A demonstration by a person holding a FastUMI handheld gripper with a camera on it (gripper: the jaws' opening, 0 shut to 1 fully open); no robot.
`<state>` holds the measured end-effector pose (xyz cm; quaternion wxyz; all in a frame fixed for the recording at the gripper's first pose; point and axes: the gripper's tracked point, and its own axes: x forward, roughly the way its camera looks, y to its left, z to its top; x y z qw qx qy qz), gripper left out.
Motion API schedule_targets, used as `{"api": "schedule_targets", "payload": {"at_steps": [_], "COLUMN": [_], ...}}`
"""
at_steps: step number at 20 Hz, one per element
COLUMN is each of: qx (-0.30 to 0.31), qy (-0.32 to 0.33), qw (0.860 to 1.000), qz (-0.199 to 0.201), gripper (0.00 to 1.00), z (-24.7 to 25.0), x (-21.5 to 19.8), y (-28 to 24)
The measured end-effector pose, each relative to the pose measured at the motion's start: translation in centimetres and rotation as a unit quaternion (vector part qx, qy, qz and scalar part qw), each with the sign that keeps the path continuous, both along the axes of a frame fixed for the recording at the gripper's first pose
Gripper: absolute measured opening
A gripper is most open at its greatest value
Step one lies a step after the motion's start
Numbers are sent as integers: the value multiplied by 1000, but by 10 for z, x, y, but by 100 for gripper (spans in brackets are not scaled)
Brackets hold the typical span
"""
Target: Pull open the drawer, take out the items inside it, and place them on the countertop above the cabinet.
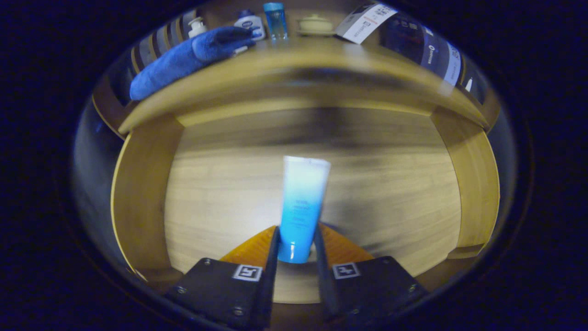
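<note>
Tube grabbed, drawer open

The gripper squeezes the blue tube over the drawer; it must go up on the countertop at 12 o'clock.

The gripper has 2 flat dark mounting plates studded with small round screws. Each plate carries 1 square black-and-white marker near its inner edge

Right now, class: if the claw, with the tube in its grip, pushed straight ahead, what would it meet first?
The claw, shut on the blue tube, probably meets the wooden drawer panel beyond it first; depth is unclear.
</note>
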<state>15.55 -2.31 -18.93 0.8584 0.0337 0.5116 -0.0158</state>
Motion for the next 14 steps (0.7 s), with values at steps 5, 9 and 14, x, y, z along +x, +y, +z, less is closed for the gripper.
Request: {"api": "schedule_targets", "payload": {"at_steps": [5, 9, 14], "qx": [-6, 7, 50], "qy": [-57, -129, -234], "qw": [998, 991, 971], "qz": [29, 31, 33], "gripper": [38, 38, 38], "z": [27, 64, 123], "x": [-7, -13, -13], "y": [7, 11, 20]}}
